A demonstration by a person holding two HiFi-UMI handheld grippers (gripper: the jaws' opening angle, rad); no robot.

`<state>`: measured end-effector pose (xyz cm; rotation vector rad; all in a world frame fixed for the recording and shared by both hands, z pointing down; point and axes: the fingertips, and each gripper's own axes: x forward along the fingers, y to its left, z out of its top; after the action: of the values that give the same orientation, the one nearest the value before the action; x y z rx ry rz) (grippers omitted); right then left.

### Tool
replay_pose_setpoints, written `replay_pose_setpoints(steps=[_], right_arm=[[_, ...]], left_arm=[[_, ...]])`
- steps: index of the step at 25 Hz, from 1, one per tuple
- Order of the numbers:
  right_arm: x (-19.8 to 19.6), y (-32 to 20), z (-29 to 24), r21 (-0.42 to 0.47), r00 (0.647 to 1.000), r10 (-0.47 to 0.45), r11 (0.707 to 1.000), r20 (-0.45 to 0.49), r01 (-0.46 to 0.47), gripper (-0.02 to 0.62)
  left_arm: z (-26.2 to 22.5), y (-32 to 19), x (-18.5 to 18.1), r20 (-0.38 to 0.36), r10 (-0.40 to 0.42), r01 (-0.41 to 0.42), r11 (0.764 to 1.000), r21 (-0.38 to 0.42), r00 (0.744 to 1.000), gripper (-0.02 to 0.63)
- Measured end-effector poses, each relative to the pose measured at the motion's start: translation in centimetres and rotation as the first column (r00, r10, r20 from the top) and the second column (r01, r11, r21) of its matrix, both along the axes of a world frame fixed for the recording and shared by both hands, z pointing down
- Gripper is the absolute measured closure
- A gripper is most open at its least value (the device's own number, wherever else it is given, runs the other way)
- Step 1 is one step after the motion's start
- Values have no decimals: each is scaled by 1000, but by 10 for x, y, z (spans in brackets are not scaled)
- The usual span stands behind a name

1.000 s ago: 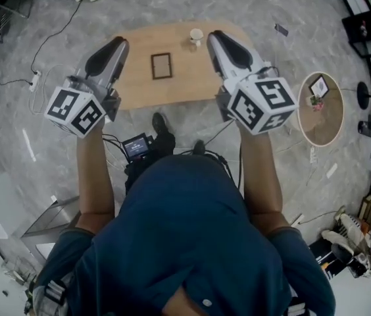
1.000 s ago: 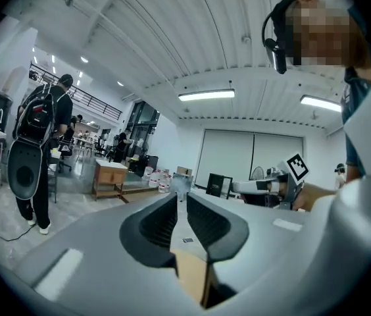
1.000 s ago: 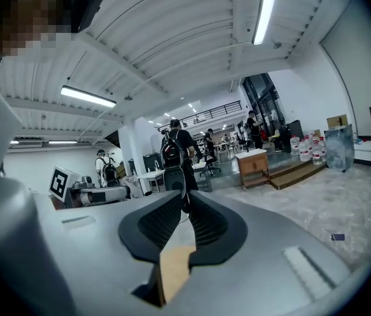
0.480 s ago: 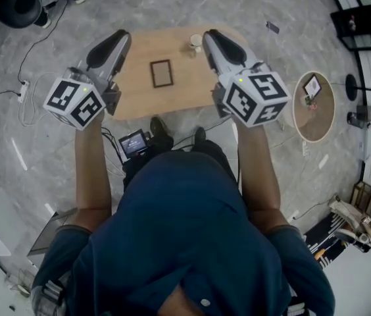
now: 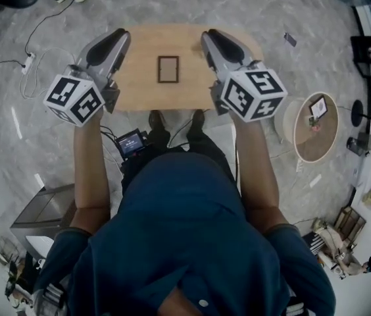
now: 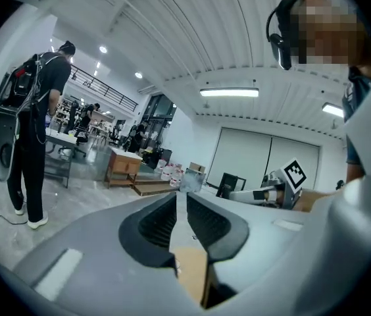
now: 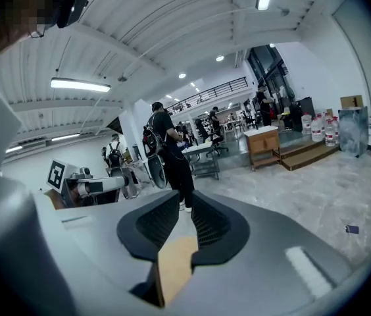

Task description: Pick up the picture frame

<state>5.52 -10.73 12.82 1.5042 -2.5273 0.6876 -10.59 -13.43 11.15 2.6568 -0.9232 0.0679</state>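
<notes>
1. As seen from the head view, the frame lies flat near the middle of the table with nothing touching it. The left hand-held gripper points out over the table's left end and the right hand-held gripper over its right part. The frame sits between them in the picture. Both look to be held up high, well clear of the tabletop.
2. Left gripper view: jaws almost together, only a thin slit between the pads, nothing in it. It looks out level across the room, not down. A tan sliver below the jaws is probably the table. No frame in this view.
3. Right gripper view: same story. Jaws nearly closed with a narrow slit, empty, aimed level at the room, tan sliver underneath, no frame visible.
4. Progress, my read: nothing done yet. The person is only lined up at the table, and the approach hasn't started.
5. Left to do: tip one gripper down toward the frame, spread its jaws, get them over a frame edge, clamp, lift. A flat frame on a flat top gives little edge to bite, so that grab is the tricky part.
</notes>
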Motion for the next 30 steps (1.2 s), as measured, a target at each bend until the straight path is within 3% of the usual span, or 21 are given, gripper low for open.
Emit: replay_pose_setpoints(steps=[11,17,22,30], right_arm=[[7,-34,58,-80,997,-71,994,23,73,552],[4,-58,142,-183,997,-67,980,37,72,551],[2,-73,228,-287,999,-48,956,22,53,543],[-3,-90,319,-378,999,-33,925,6,33,538]], left_arm=[[48,-27,15,44,-50,53,997,-54,998,561],[135,-50,25,106,-9,27,986,-165,994,561],[228,-60,29,151,32,15,954,-298,988,561],[320,-80,25,190,51,27,923,-383,980,555]])
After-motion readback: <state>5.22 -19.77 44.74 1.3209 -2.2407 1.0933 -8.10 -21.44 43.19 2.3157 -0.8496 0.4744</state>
